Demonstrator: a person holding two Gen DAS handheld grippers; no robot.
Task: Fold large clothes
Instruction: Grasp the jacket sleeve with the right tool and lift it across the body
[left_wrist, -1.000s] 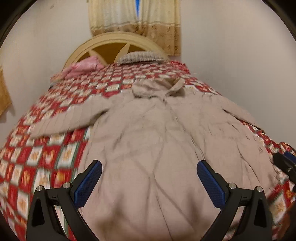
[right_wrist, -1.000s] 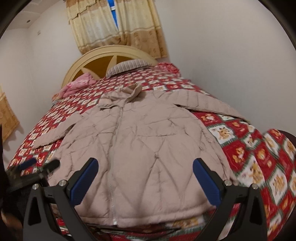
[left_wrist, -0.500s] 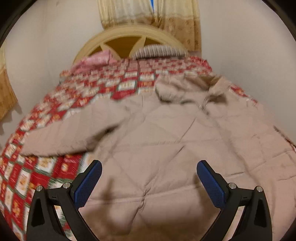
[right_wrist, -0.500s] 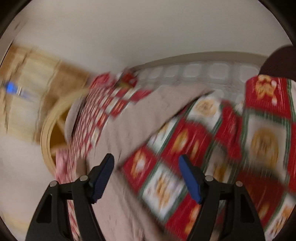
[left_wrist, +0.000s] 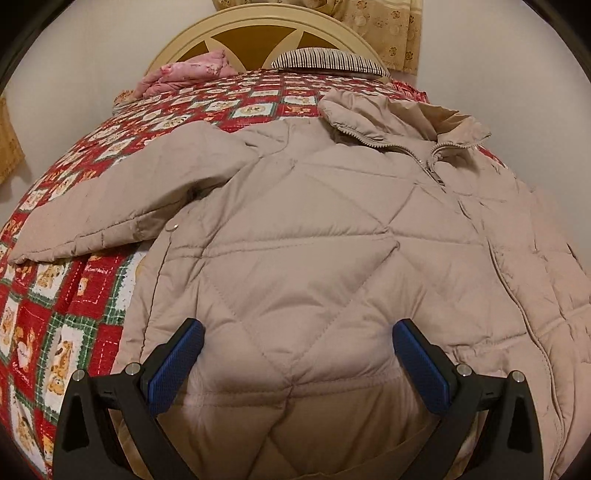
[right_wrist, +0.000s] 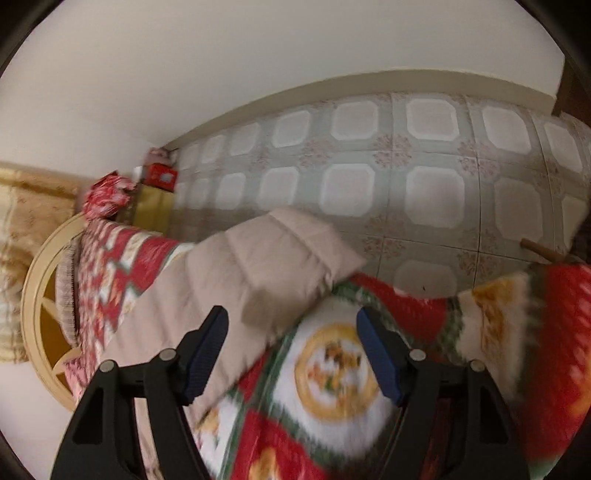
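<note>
Left gripper (left_wrist: 297, 363): jaws spread wide, nothing clamped, blue pads hanging over the lower front of the beige quilted puffer jacket (left_wrist: 332, 236); contact with the fabric can't be judged. Right gripper (right_wrist: 291, 350): jaws apart too, narrower than the left's, gripping nothing. Its left pad sat over the jacket's right sleeve (right_wrist: 258, 269), its right pad over the red, white and green checked blanket with animal pictures (right_wrist: 332, 373). That view was rolled sideways and blurred.

Jacket lay face up, zipped, spread flat on the blanket, collar (left_wrist: 402, 118) toward the cream arched wooden headboard (left_wrist: 258, 33). Left sleeve (left_wrist: 122, 199) angled out across the blanket; right sleeve's cuff reached the bed edge, above the pale green patterned floor tiles (right_wrist: 424, 166).

Further out: striped pillow (left_wrist: 328, 61) and crumpled pink cloth (left_wrist: 184, 72) by the headboard, yellow patterned curtain (left_wrist: 384, 26) behind.

Small white script in some red blanket squares, too small to read. No brand label legible.
</note>
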